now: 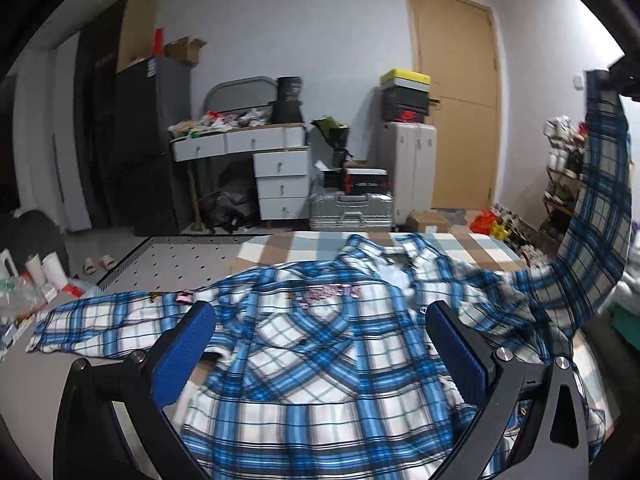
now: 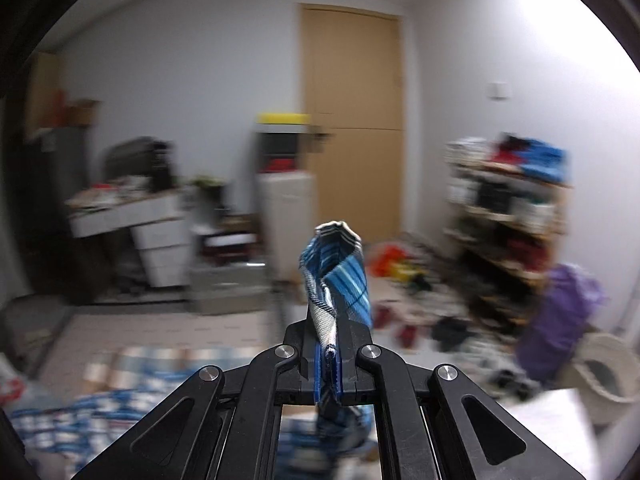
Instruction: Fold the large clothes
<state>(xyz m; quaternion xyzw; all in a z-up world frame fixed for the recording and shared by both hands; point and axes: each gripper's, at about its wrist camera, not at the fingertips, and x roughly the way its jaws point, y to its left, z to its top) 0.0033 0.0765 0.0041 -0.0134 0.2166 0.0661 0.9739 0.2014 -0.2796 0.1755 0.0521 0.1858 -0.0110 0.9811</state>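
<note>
While blur hides the room, the right gripper (image 2: pixel 329 354) clamps the plaid shirt's (image 1: pixel 320 344) sleeve (image 2: pixel 336 272) upright; the left gripper (image 1: pixel 320 320) gapes empty.

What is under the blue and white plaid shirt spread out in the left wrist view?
Past the collar of the blue and white plaid shirt shows a brown, blue and cream checked bed cover; at the left sleeve, a plain grey surface. What lies directly beneath the shirt's body is covered.
</note>
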